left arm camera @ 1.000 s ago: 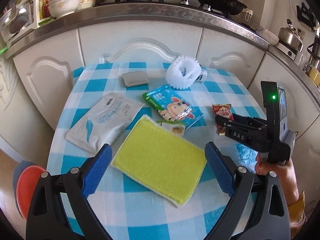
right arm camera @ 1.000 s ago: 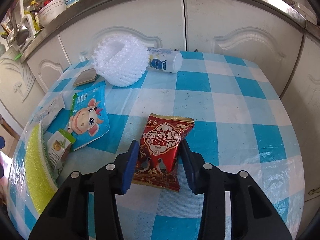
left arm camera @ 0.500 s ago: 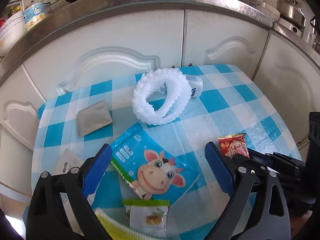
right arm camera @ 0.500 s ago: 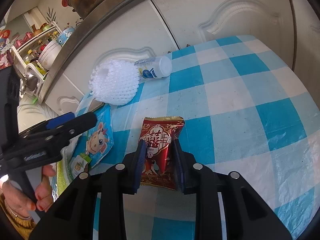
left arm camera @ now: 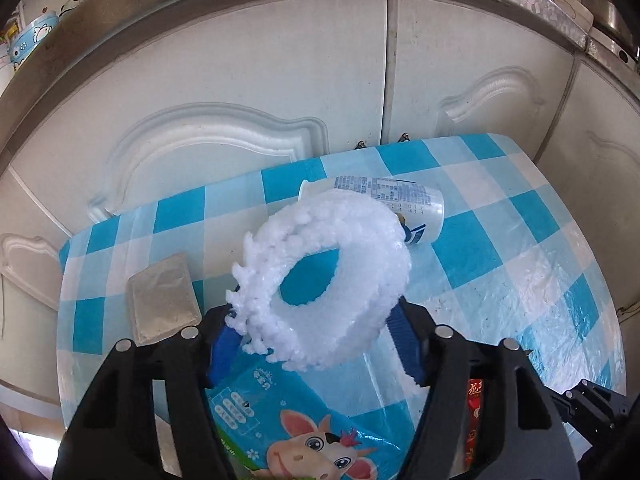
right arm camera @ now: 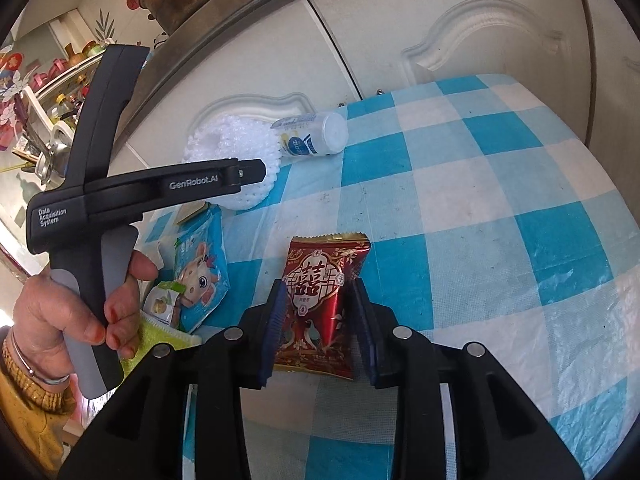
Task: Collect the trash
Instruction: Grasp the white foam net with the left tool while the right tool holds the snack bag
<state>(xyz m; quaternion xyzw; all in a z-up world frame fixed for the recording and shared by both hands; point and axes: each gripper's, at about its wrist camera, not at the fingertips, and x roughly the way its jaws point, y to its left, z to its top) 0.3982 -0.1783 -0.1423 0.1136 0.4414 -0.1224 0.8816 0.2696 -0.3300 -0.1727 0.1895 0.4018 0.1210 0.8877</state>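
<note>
The white foam net ring lies on the blue-and-white checked table near the far edge, by the white cabinet doors. The left gripper has its blue fingers on either side of the ring's near rim and they are closing on it, the foam touching both. Just behind the ring a small white bottle lies on its side. A grey flat packet sits left of the ring, and a blue cow-print packet lies nearer. The red snack packet lies flat between the fingers of the right gripper, which stand narrow and are opening, just off its sides. A hand holds the left gripper's handle.
</note>
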